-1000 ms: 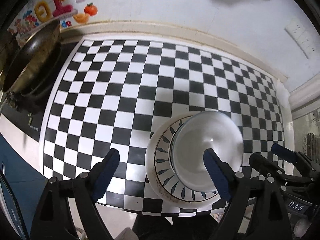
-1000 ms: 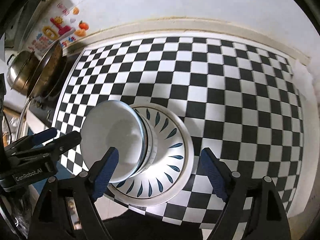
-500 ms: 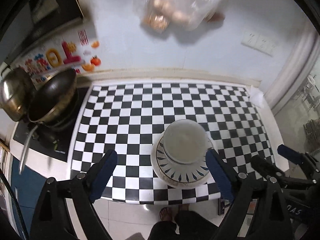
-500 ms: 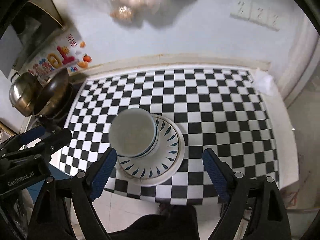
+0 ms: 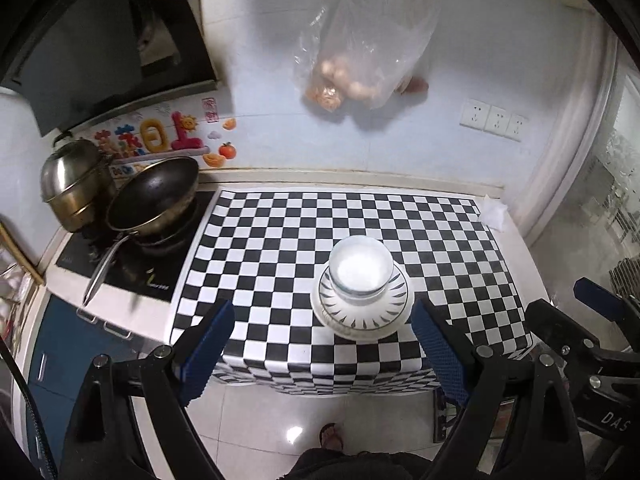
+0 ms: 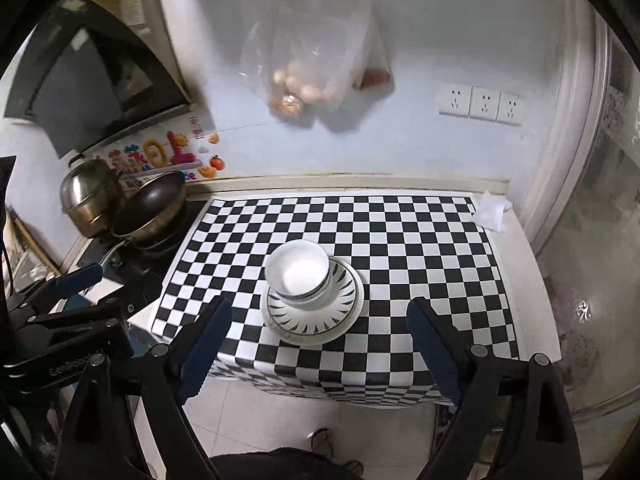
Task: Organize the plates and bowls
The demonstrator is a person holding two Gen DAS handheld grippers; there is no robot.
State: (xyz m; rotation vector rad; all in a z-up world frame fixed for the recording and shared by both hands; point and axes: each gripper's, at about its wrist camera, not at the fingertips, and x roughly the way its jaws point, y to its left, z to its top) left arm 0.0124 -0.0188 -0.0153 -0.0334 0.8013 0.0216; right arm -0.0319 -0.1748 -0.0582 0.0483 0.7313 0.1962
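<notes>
Your left hand-held gripper (image 5: pixel 322 354) stands with its jaws spread wide and nothing between them. Your right hand-held gripper (image 6: pixel 320 350) is likewise spread and empty. Both sit back from the front edge of the table (image 5: pixel 280 240), above the floor (image 5: pixel 260 420). The stack of bowls (image 5: pixel 360 270) rests on the stack of plates (image 5: pixel 360 320), near the table's front edge. A wok (image 5: pixel 154 196) and a steel pot (image 5: pixel 74 184) stand at the left.
</notes>
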